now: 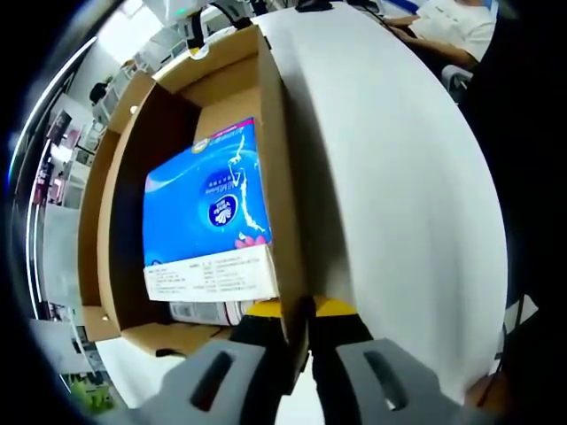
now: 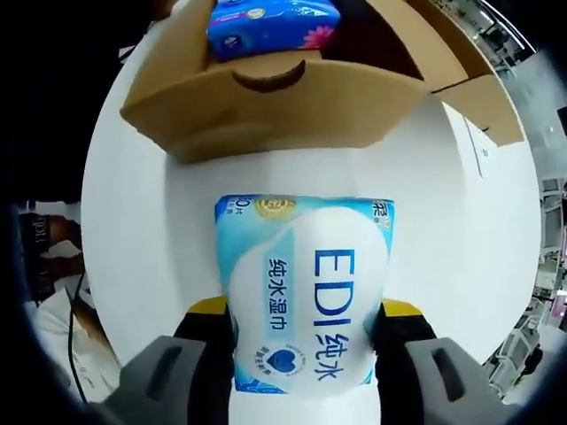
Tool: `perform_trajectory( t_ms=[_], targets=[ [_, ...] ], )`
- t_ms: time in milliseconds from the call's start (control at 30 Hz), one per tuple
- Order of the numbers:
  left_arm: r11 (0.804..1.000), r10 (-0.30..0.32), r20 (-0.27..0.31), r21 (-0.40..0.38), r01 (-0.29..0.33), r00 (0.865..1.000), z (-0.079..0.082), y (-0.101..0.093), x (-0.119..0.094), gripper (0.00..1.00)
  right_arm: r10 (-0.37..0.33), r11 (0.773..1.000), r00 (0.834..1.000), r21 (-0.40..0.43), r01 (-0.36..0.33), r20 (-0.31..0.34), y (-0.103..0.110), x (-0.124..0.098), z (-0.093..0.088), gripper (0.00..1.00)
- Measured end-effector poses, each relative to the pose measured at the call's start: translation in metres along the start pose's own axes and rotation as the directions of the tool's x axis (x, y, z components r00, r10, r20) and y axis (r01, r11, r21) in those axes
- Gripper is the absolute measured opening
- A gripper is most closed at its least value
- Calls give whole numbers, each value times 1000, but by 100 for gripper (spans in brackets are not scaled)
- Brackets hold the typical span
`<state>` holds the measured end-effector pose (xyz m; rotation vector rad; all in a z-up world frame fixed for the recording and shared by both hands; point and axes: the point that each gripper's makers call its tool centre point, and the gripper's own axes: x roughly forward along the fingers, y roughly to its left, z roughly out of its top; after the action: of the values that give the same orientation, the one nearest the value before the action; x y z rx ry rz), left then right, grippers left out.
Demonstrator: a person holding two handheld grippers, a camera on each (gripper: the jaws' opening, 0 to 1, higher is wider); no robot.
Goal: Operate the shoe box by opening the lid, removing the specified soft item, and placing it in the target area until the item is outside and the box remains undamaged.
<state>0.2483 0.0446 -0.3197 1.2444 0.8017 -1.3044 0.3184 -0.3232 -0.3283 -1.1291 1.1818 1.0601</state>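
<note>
Your right gripper (image 2: pixel 301 354) is clamped on the wet wipes pack (image 2: pixel 304 297), already out over the white worktop (image 2: pixel 151 230) just beside the shoe box (image 2: pixel 266 106). Lower it flat, then let go. Left gripper (image 1: pixel 297 354) pinches the box wall, steadying it; keep that gentle.

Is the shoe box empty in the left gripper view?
No: a blue tissue pack lies inside the open cardboard shoe box.
</note>
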Motion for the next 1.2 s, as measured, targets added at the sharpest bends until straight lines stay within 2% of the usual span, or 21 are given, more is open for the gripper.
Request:
perform_trajectory(
  t_ms=[133,300,467,700,833,867,900,967,1033,1100,1200],
  targets=[
    [1000,1,-1,-1,-1,1000,0,0,0,6,-6,1000,1000,-10,6,-5,3,-1,1,64],
    [1000,1,0,0,-1,1000,0,0,0,6,-41,999,999,-9,41,5,4,-17,9,63],
    [1000,4,0,-1,-4,1000,0,0,-1,6,-56,997,997,49,54,43,5,-36,20,61],
    [1000,2,6,2,-2,1000,0,0,-1,6,-109,981,984,177,82,144,4,-72,53,62],
    [1000,4,5,2,-4,1000,0,1,-1,6,-130,964,974,252,80,187,5,-86,71,66],
    [1000,4,6,2,-4,1000,0,1,-1,6,-145,955,969,284,84,200,4,-91,79,65],
    [1000,5,6,3,-6,1000,0,1,-1,6,-180,934,962,344,100,206,0,-98,87,65],
    [1000,8,6,2,-8,1000,0,1,-1,6,-207,920,949,378,106,238,-4,-108,101,66],
    [1000,10,6,6,-10,1000,0,-1,-1,6,-236,895,929,437,93,285,-5,-122,122,67],
    [1000,10,6,6,-10,1000,0,-1,-1,6,-237,892,927,443,90,290,-5,-124,125,68],
    [1000,10,7,7,-10,1000,0,-2,-2,6,-261,878,914,470,92,309,-6,-133,139,72]
  ],
)
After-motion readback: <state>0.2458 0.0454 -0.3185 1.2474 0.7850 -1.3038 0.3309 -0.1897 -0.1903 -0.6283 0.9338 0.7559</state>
